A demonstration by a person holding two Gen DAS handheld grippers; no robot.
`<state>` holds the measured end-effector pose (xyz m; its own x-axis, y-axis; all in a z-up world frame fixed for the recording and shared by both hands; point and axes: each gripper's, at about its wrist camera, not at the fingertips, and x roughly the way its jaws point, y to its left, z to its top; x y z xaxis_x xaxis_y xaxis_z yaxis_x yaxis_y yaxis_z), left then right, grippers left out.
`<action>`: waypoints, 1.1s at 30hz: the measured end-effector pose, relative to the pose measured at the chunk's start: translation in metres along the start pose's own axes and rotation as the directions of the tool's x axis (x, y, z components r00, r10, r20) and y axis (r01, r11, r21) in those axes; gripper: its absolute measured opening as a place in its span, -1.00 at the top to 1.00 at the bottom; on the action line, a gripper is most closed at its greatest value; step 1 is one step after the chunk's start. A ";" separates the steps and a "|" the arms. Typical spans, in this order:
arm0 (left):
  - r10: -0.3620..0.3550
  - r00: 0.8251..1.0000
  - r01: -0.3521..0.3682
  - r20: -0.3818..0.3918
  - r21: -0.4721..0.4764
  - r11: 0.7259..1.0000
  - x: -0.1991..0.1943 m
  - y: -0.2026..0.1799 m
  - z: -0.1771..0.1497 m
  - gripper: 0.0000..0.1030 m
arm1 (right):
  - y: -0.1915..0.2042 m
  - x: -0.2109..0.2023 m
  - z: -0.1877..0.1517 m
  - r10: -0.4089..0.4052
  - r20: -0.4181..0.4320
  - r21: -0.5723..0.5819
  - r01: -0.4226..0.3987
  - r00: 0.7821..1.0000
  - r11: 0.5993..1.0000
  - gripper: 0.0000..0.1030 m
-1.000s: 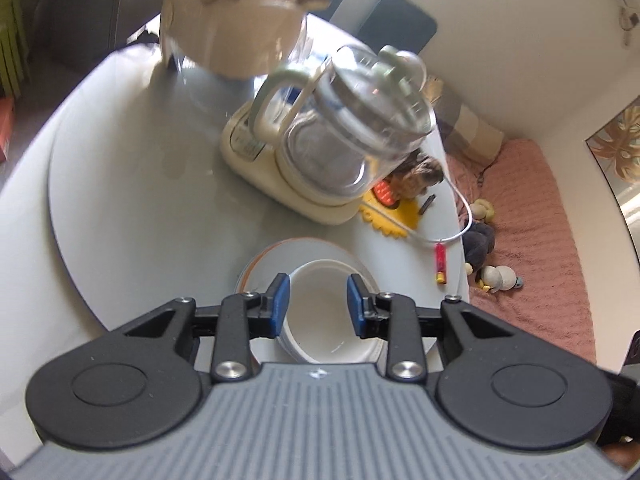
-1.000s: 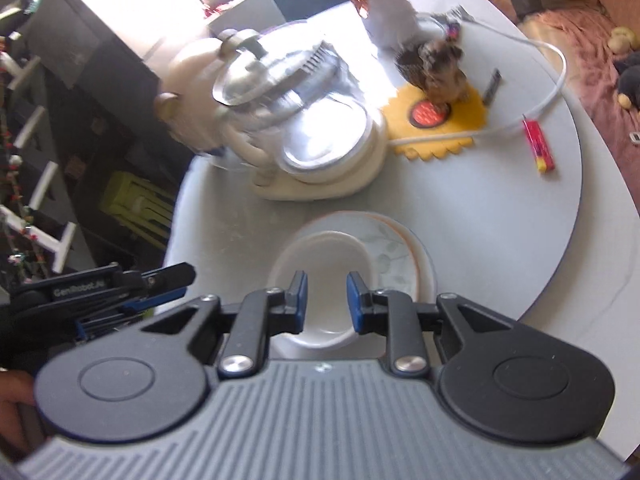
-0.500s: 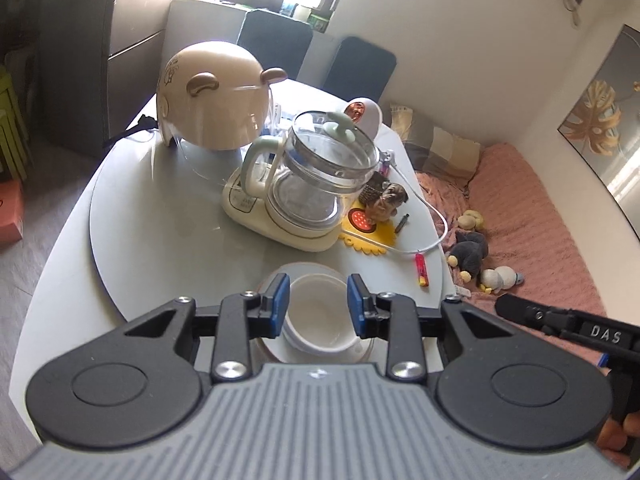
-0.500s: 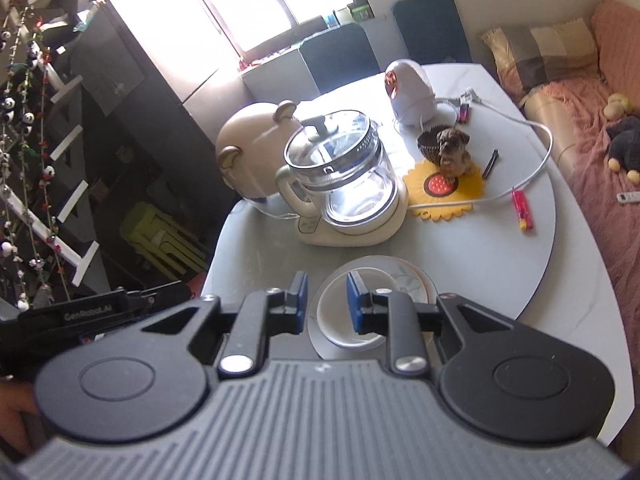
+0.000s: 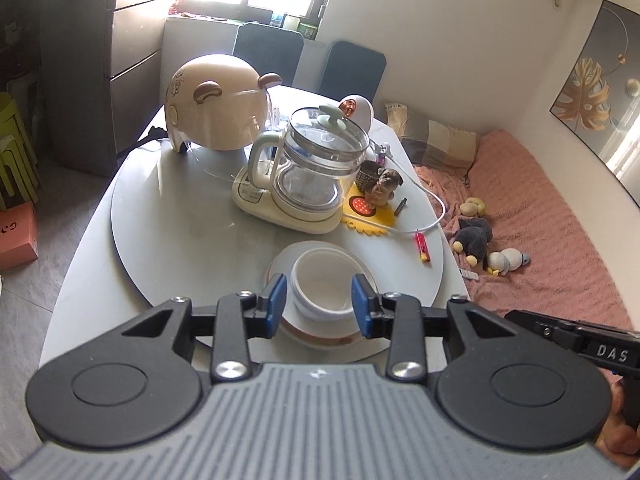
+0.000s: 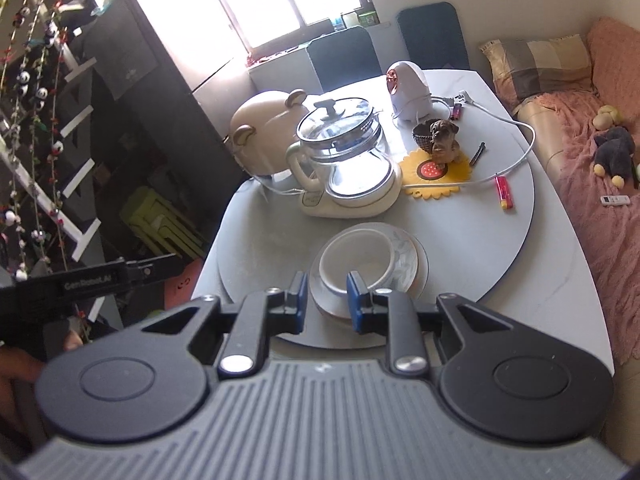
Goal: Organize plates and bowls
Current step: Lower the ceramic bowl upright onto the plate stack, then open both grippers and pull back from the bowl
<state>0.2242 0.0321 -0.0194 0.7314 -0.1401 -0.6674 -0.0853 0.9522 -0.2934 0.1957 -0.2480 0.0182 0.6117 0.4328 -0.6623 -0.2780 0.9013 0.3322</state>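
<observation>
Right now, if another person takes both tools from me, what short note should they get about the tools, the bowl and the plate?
Left tool: empty, jaws opening, held above the table and apart from the dishes.
Right tool: empty, jaws narrowly apart, also clear of the dishes.
Bowl: upright, sitting inside the plate, at the near edge of the round turntable, in front of the kettle.
Done: bowl is stacked on plate.
Left: no other plates or bowls are in view; check whether the stack must go elsewhere.
</observation>
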 end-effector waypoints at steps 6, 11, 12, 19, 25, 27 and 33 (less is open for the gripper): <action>-0.029 0.999 0.029 -0.030 0.011 1.000 -0.016 -0.008 -0.013 0.20 | 0.003 -0.018 -0.007 -0.057 0.030 -0.023 0.058 0.998 0.998 0.50; -0.007 1.000 0.007 -0.023 -0.006 1.000 -0.030 -0.008 -0.022 0.20 | 0.001 -0.029 -0.013 -0.088 0.045 -0.006 0.088 0.995 0.996 0.50; -0.007 1.000 0.007 -0.024 -0.012 1.000 -0.031 -0.007 -0.024 0.20 | 0.001 -0.029 -0.014 -0.089 0.041 -0.006 0.090 0.995 0.996 0.50; 0.014 1.000 -0.014 -0.017 0.000 1.000 -0.037 -0.012 -0.027 0.20 | 0.005 -0.027 -0.015 -0.087 0.030 -0.021 0.087 0.996 0.996 0.50; 0.020 1.000 -0.020 -0.006 0.009 1.000 -0.041 -0.017 -0.027 0.14 | 0.007 -0.026 -0.017 -0.090 0.021 -0.028 0.091 0.996 0.995 0.50; 0.022 1.000 -0.022 -0.005 0.013 1.000 -0.041 -0.016 -0.027 0.14 | 0.008 -0.026 -0.018 -0.089 0.023 -0.030 0.090 0.996 0.996 0.50; 0.033 0.999 -0.033 0.000 0.030 0.999 -0.045 -0.022 -0.029 0.13 | 0.010 -0.027 -0.018 -0.092 0.032 -0.043 0.093 0.995 0.995 0.50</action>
<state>0.1735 0.0090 -0.0030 0.7284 -0.1083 -0.6766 -0.0894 0.9640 -0.2504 0.1628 -0.2508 0.0272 0.6583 0.3473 -0.6678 -0.2512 0.9377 0.2400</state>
